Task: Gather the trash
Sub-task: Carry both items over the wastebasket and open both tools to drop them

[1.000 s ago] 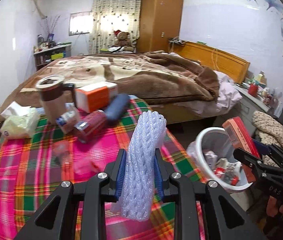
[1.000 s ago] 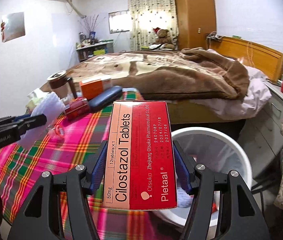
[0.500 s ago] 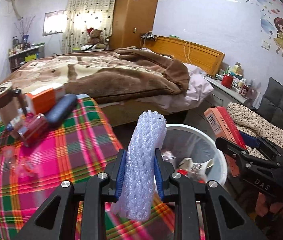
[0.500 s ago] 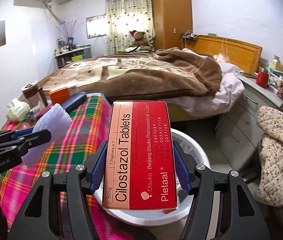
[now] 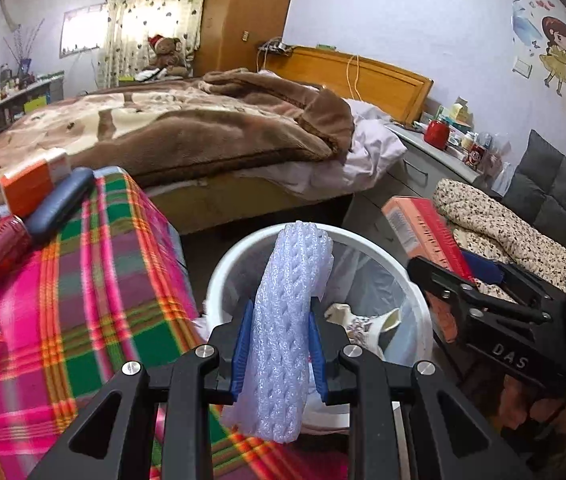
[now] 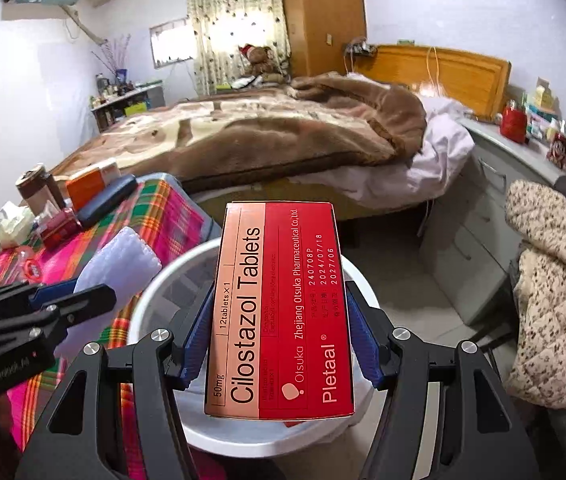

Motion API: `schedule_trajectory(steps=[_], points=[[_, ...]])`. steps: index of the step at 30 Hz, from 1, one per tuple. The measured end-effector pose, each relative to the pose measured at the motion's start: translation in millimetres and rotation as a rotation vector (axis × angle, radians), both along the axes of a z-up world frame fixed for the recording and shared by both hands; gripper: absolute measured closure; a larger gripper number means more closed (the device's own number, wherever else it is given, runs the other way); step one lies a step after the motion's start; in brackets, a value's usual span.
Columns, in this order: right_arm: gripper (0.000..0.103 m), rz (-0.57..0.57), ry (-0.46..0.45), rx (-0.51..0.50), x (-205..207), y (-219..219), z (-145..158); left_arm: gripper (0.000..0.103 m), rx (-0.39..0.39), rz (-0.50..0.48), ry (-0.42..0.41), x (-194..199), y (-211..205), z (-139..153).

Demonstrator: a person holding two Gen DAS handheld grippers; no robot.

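now both grippers are hanging over the bin, each one carrying trash.

the left gripper point(image 5: 279, 344) is pinching a white foam net sleeve point(image 5: 287, 320) upright between its blue pads, just past the near right edge of the plaid-covered table point(image 5: 83, 320) and over the near rim of the white waste bin point(image 5: 219, 280), probably so it drops straight in. the right gripper point(image 6: 279, 344) is clamping a red cilostazol tablet box point(image 6: 279, 312) flat-faced by its long sides, over the bin's mouth. more clutter, an orange box point(image 5: 31, 184) and a dark case point(image 5: 59, 204), is waiting at the table's far edge. the bin's opening is looking roomy, but the two grippers are crowding close together, and the table edge is hemming in the left side.
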State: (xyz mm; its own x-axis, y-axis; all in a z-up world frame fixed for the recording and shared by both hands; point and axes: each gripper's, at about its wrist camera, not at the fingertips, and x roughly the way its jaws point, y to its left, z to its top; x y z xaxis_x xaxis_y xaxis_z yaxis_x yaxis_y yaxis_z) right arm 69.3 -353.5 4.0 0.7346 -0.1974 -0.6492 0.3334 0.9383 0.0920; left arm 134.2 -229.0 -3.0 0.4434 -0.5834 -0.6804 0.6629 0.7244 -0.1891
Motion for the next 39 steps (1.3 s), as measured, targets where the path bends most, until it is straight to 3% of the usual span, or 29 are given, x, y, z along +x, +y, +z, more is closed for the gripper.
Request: schedule_trajectory(steps=[9,14,19,39], points=[[0.040,0.018,0.055,-0.002,9,-14,-15,0.074,0.024,-0.012,0.018,1,-26,-16],[0.040,0.000,0.077,-0.005,6,-20,-19,0.048,0.025,0.005,0.042,7,-28,-20],[0.033,-0.015,0.072,-0.011,5,-22,-19,0.046,0.027,0.018,0.042,8,-24,-20],[0.032,0.021,-0.006,-0.032,5,3,2,0.043,-0.023,0.139,0.003,19,41,2]])
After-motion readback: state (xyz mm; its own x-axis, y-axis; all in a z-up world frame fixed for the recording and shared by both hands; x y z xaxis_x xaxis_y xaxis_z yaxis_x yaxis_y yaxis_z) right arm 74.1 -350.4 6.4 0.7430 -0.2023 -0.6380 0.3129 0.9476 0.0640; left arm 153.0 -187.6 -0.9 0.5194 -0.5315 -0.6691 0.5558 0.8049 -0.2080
